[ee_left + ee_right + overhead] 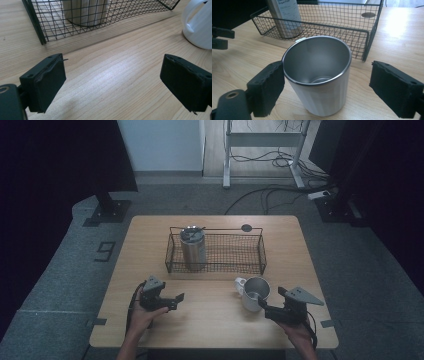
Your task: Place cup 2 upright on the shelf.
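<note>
Wooden tabletop [210, 320], wire basket [216, 254] at the middle with a steel tumbler [193, 246] upright in its left end. Just in front of the basket stands the white mug [318, 80], upright, between the right gripper [327, 87]'s spread jaws, left pad at its rim, right pad clear. Left gripper [112, 82]: jaws spread over bare wood.

High cam overhead, 2 gripper cams low, close, all share basket [215, 251]
</note>
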Motion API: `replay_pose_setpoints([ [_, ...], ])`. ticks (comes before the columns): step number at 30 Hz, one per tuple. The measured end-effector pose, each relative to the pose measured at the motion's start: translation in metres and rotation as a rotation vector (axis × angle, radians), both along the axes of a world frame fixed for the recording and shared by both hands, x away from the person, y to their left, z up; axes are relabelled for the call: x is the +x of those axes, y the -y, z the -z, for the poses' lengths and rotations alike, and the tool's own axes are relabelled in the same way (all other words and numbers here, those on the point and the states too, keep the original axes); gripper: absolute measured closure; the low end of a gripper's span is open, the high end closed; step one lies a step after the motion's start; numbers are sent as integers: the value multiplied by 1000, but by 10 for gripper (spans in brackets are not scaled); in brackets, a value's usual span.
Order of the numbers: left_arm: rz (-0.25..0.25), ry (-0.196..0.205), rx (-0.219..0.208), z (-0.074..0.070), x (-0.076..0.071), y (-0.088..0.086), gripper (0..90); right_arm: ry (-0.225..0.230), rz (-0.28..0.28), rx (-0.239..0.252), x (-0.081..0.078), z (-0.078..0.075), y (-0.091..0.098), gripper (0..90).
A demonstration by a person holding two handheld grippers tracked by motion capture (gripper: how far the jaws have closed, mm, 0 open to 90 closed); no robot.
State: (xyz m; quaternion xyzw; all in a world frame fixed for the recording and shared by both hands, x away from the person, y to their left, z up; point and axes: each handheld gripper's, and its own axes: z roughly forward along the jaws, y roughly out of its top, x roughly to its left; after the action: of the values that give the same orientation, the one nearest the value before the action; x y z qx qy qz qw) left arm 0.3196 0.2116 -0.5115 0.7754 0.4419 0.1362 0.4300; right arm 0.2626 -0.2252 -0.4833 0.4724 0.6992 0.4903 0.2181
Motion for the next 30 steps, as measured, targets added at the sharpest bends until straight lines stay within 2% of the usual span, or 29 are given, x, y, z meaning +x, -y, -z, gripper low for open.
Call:
replay_pose_setpoints([
  [8,-6,-17,5,0,1,-1,69,-12,-25,-5,7,4,-7,77],
  [16,-9,-29,6,2,2,-3,72,-28,-44,-32,16,9,-12,3],
  [30,-10,-36,-3,2,3,-4,73,-47,-64,-73,32,19,-26,0],
])
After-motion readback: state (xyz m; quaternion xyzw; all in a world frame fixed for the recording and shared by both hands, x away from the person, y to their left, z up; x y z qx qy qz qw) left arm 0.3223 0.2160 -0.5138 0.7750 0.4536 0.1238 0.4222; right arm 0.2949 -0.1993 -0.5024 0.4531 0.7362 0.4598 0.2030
